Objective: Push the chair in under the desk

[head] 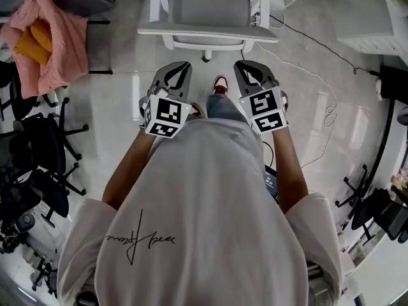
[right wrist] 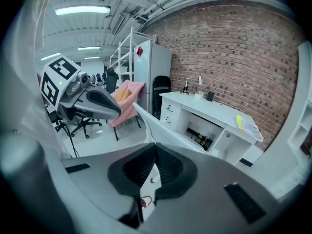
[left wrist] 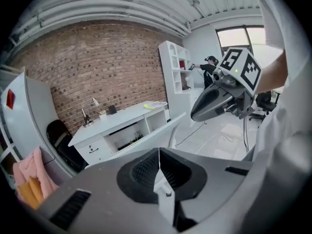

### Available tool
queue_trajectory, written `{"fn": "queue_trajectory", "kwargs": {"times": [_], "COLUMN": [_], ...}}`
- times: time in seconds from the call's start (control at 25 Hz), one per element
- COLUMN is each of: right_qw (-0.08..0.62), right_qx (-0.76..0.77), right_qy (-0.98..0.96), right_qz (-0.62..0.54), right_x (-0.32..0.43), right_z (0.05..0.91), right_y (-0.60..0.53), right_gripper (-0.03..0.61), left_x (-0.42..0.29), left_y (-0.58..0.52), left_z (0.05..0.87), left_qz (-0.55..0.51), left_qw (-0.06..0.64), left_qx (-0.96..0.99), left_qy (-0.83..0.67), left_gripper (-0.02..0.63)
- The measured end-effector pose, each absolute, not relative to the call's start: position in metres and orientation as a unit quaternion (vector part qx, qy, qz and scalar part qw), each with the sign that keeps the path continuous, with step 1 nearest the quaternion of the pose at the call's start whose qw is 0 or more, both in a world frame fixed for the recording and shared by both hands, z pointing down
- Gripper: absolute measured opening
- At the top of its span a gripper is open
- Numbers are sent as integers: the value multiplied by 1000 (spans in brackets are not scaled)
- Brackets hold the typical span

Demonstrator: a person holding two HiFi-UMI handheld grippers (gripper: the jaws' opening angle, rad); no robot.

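Far ahead of left gripper [head: 181, 67] and right gripper [head: 243, 67]: white surface [left wrist: 122, 119] against brick wall [left wrist: 97, 62]. Nearer, between surface and grippers: chair [head: 207, 11], apart from both tips. Both grippers clenched, gripping nothing, side by side.

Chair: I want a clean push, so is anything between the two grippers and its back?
Nothing visible does. Only bare floor and the person's own shoe lie between the left gripper, the right gripper and the chair. Both grippers are shut and empty, short of it.
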State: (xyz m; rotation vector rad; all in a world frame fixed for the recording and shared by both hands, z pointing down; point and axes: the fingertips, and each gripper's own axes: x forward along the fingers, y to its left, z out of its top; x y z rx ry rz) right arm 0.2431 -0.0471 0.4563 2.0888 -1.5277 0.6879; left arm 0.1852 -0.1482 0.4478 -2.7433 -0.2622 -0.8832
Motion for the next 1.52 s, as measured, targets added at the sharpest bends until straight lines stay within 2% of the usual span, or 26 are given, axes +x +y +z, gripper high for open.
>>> {"fn": "queue_trajectory", "kwargs": {"times": [0.12,0.44,0.92,1.52], "right_qw": [207,144,84,73], "right_qx": [764,778,783,788], "right_qy": [-559,-564,-582,-580], "right_qz": [248,238,202,193], "right_x": [224,183,122,107], "right_z": [444,404,356,347], "right_y": [-49,-41,-41,-39], "right_gripper": [28,28,26,26], "left_x": [172,140,93,68], "left_y": [-140,-107,-99,-119], "left_z": [441,404,365,356], "left_qz": [-295,-264,-214,-187], "left_qw": [119,13,-16,-32], "left_qx": [-943,-955,-969,-978], "left_qy": [-101,-131,-123,-90], "left_gripper": [6,5,5,5]}}
